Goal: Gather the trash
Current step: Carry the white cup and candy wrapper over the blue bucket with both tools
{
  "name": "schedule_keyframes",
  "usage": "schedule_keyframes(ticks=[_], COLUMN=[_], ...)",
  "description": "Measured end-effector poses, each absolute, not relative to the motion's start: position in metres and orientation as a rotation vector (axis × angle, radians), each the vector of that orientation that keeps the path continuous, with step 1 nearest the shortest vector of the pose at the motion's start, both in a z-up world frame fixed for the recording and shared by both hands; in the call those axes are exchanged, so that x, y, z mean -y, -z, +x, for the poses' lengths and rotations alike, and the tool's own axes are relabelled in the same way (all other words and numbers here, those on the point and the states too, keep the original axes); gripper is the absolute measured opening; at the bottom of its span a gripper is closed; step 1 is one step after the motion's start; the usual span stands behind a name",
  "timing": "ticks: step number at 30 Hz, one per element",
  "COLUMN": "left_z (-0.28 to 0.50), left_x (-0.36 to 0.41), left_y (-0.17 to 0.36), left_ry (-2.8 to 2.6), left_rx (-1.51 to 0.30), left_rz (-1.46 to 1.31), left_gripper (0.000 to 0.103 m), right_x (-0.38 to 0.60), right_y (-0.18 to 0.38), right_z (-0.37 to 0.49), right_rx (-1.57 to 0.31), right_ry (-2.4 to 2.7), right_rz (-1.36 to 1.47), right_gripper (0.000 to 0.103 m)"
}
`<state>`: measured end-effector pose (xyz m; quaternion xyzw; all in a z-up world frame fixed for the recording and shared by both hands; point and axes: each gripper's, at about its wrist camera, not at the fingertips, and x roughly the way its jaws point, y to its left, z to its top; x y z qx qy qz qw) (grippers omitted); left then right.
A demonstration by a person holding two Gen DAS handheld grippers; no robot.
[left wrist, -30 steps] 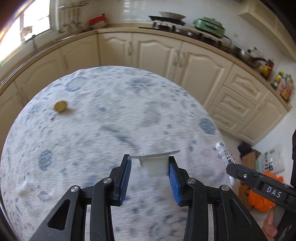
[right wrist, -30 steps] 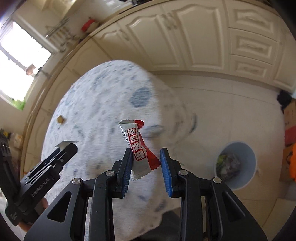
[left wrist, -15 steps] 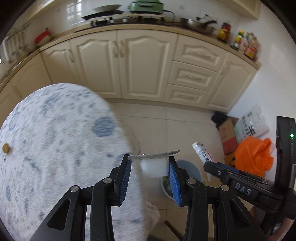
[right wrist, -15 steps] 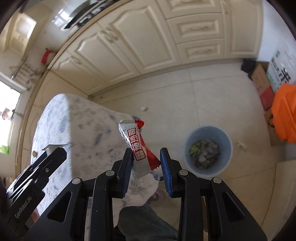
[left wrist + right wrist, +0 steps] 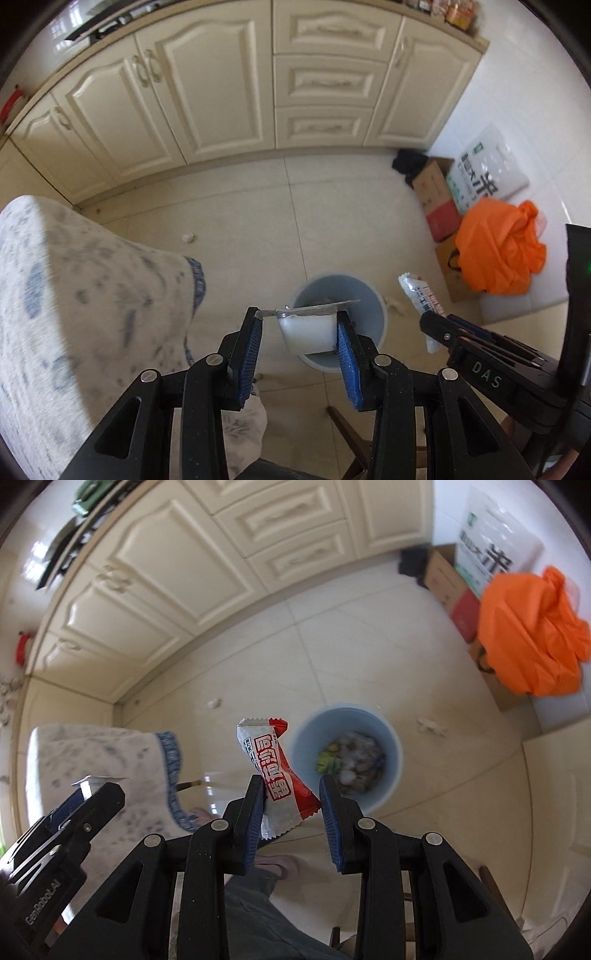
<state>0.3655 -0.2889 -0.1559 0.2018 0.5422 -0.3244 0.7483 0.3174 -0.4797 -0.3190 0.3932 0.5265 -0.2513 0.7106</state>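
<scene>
My left gripper [image 5: 299, 326] is shut on a small white plastic cup [image 5: 308, 334] with a foil lid. It hangs over the near rim of a light blue bin [image 5: 369, 295] that stands on the floor. My right gripper [image 5: 291, 790] is shut on a red and white snack wrapper [image 5: 273, 768], just left of the same bin [image 5: 306, 731], which holds several scraps. In the left wrist view the right gripper [image 5: 436, 326] and its wrapper [image 5: 417, 295] show beside the bin. The right wrist view has the left gripper [image 5: 99, 794] at the lower left.
A table under a blue-patterned cloth [image 5: 74, 295] fills the left side. Cream cabinets [image 5: 221, 92] line the far wall. Cardboard boxes [image 5: 436, 199], a printed sack and an orange bag [image 5: 498, 251] sit at the right. Small scraps [image 5: 188, 238] lie on the tiled floor. A person's leg [image 5: 258, 904] is below.
Both grippers have swung off the table to the right and sunk toward the floor, so the bin now lies close under them. The cup and the wrapper stay gripped as before.
</scene>
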Motion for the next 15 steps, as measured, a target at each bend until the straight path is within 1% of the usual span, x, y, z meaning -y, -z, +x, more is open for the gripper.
schedule_keyframes(ticks=[8, 15], left_z=[0.405, 0.428], left_x=[0.370, 0.421], left_y=[0.204, 0.248], left_ry=[0.719, 0.713], left_rx=[-1.289, -1.369], left_rz=[0.564, 0.665], left_gripper=[0.036, 0.036], right_x=[0.503, 0.512], right_y=[0.345, 0.370], right_z=[0.309, 0.312], right_rx=[-1.221, -1.285], right_ry=[0.637, 0.674], right_rz=[0.906, 0.920], right_gripper=[0.031, 0.031])
